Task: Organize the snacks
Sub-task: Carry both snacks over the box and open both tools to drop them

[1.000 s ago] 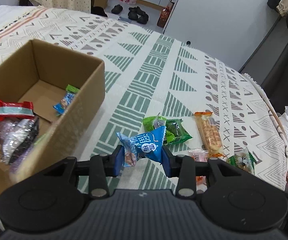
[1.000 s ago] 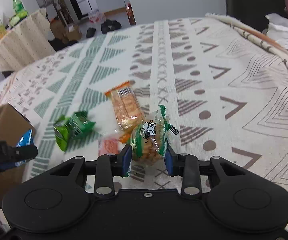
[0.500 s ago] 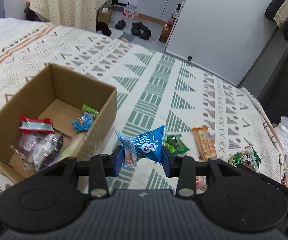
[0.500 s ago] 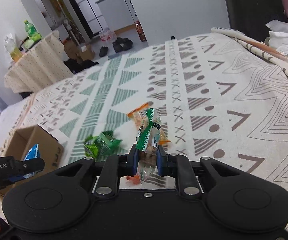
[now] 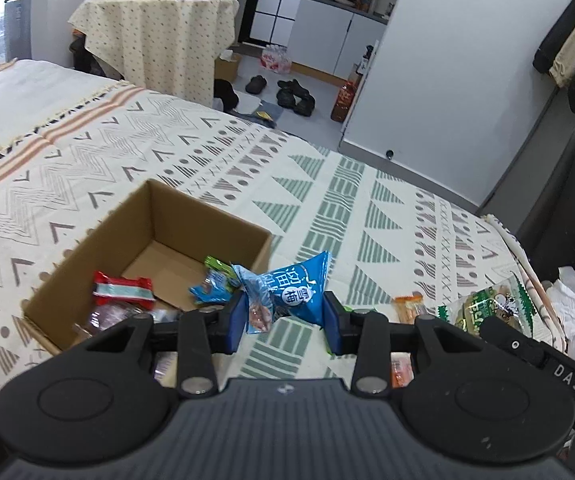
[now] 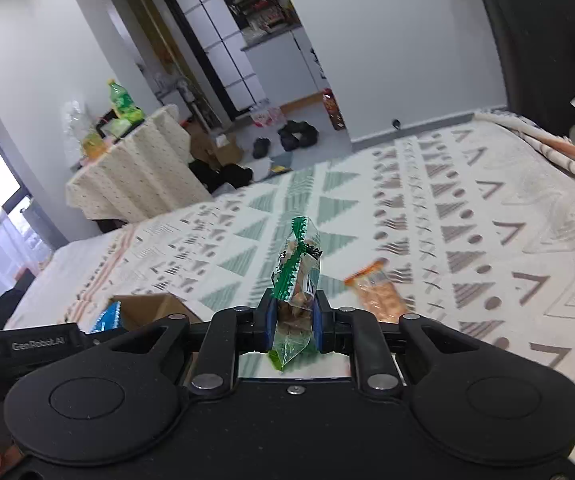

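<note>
Two packets are up off the blanket (image 5: pixel 327 184) at once, one in each claw, presumably so both can go into the box in a single trip. At the left, the cardboard box (image 5: pixel 207 220) sits open with several snacks already inside. The left gripper (image 5: pixel 283 314) pinches a blue packet (image 5: pixel 299 286) by its sides, beside the box's near corner. The right gripper (image 6: pixel 292 326) is pressed tight on a green-edged packet (image 6: pixel 297 268), held edge-up. An orange cracker pack (image 6: pixel 377 290) lies on the blanket, waiting.
</note>
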The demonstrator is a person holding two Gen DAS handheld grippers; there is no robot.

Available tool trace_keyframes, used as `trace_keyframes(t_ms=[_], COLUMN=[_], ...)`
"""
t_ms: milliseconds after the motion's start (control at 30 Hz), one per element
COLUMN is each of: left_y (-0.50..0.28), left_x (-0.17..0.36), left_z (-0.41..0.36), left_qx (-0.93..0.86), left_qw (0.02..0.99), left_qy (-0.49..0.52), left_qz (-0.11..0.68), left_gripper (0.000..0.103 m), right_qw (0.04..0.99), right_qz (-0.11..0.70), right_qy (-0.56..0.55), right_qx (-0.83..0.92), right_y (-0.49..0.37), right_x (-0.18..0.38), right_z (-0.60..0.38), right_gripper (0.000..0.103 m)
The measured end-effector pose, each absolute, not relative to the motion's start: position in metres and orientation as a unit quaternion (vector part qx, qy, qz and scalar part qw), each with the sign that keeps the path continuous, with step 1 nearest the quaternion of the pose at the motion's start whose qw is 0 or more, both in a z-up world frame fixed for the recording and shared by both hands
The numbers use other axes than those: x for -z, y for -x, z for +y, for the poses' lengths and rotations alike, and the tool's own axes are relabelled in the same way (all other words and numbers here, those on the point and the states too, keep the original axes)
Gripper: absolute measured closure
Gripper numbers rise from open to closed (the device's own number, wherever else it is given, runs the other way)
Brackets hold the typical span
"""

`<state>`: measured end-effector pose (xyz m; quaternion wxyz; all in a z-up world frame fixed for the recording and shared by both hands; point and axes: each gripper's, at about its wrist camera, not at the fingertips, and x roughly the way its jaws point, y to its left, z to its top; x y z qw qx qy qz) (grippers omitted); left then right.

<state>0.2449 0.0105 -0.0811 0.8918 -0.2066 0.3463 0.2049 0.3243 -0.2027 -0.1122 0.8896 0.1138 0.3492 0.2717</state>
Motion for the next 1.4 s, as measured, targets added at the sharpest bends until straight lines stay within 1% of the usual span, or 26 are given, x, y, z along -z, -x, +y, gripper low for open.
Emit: trace_keyframes(t_ms=[367,667,1133,1233,1333,1400], left_y=[-0.222,-0.208,-0.208,-0.211,-0.215,-0.214], left_x=[0.069,0.065,0.086,0.087,0.089,0.089], left_z=[0.043,0.074,0.122,0.128,0.134,0.137], left_qx=[-0.226,-0.238,-0.242,-0.234,-0.230,-0.237], left_qw=[0.890,0.886,0.868,0.868,0.867,0.863], left_qy=[0.216,0.229,0.269,0.275,0.274,0.276], left_qz=[0.331,0.324,0.339,0.341,0.347,0.350], left_gripper=[0.064,0.064,0.064,0.061,0.052,0.050], right_qw=[0.892,0.888,0.875,0.871,0.868,0.866], right_qz=[0.316,0.308,0.325,0.330,0.334,0.335], right_qy=[-0.118,-0.118,-0.092,-0.092,-0.097,-0.098], right_qx=[-0.300,-0.320,-0.348,-0.351,-0.355,-0.358], right_y=[-0.307,-0.292,-0.281,-0.284,-0.287,-0.288], right_x=[0.091,0.087,0.098,0.098,0.098,0.099], right_z=[-0.172,-0.140,-0.089,-0.079,-0.069,-0.062], right_gripper=[0.085,0.085,0.085,0.085,0.085,0.085])
